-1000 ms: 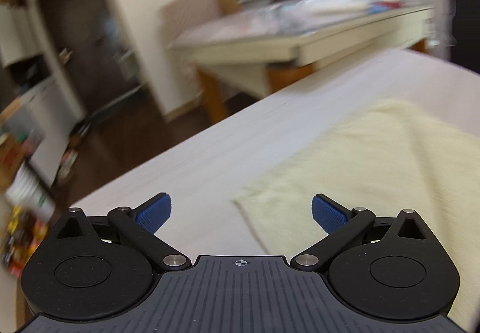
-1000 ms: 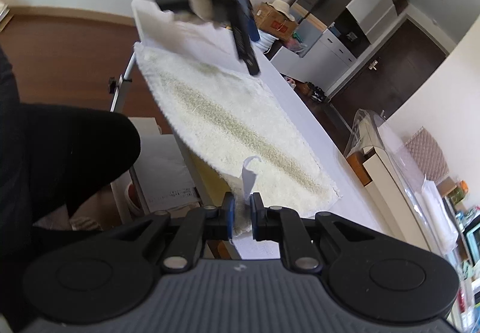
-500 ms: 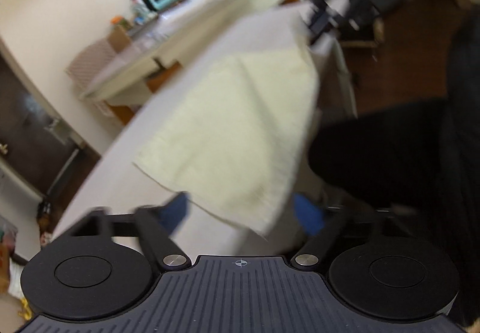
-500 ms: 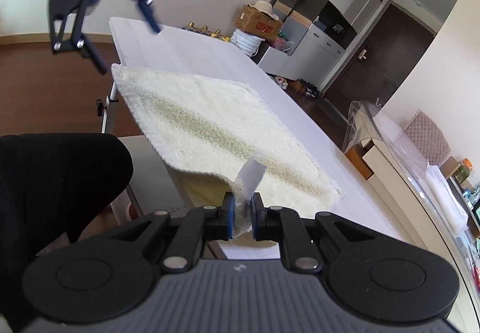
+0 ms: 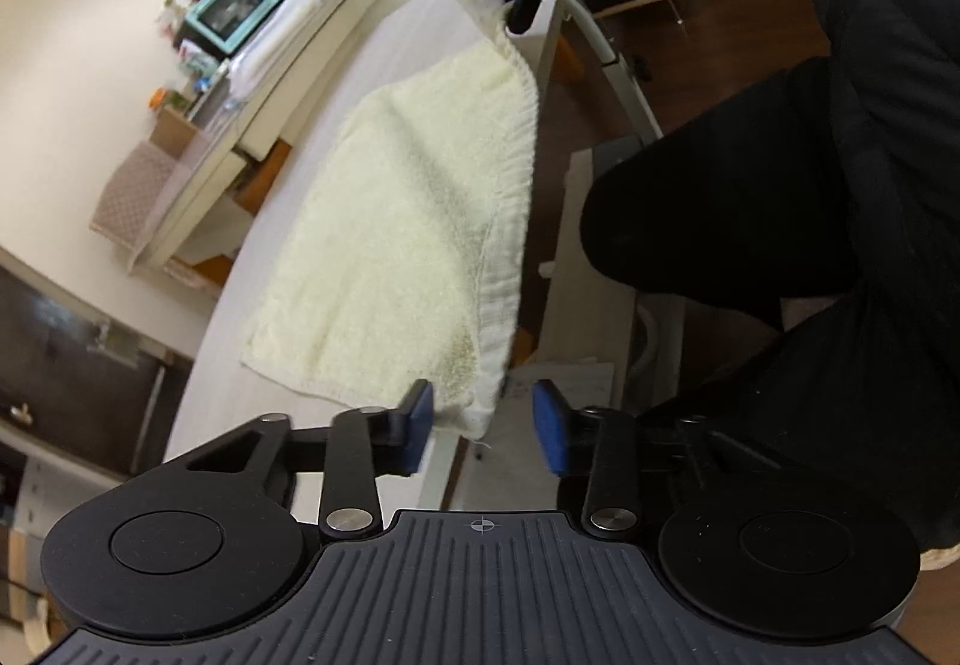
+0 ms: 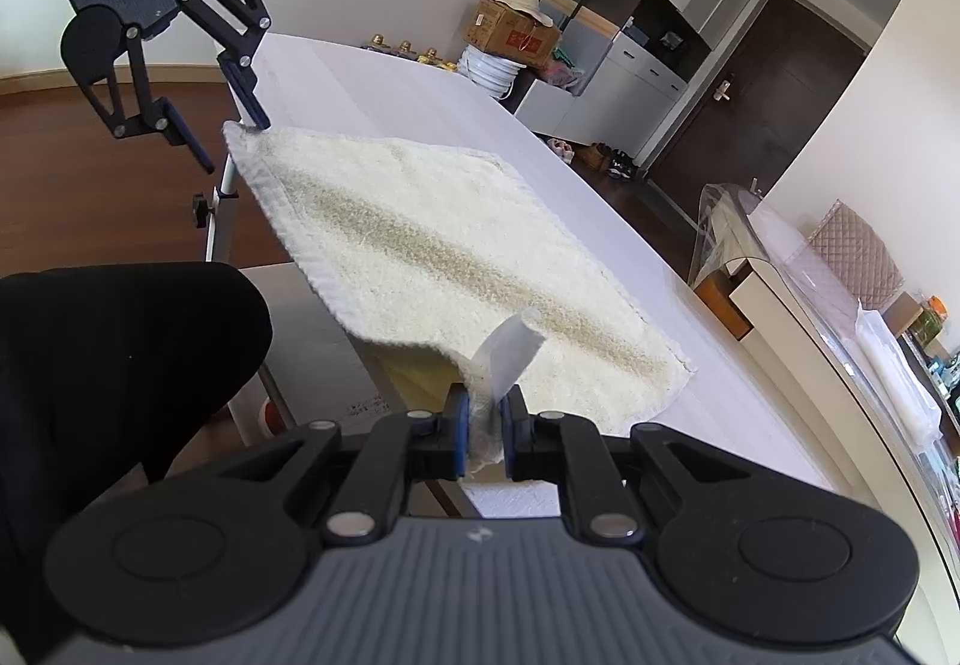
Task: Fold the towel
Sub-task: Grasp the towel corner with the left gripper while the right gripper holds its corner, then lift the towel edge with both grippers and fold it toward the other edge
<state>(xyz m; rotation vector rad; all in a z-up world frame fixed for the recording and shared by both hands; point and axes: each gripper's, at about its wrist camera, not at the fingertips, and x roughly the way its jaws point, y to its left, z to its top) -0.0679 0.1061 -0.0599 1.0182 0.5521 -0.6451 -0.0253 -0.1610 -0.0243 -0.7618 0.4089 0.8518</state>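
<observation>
Fluffy cream towel (image 5: 414, 221) spread on the pale desk (image 5: 384, 41), one corner per hand-held gripper.
Left wrist view: left hand-held gripper (image 5: 483, 419) closing its blue pads around the ribbed hem corner, not pinching yet. Right wrist view: right hand-held gripper (image 6: 482, 428) clenched on the near corner, white tag (image 6: 510, 350) sticking up.

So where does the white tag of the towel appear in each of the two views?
Left wrist view: tag not visible; only the far towel corner held by the right hand-held gripper at the top.
Right wrist view: tag at lower centre, above that gripper's pads.
Shared landmark: the towel's ribbed hem.
</observation>
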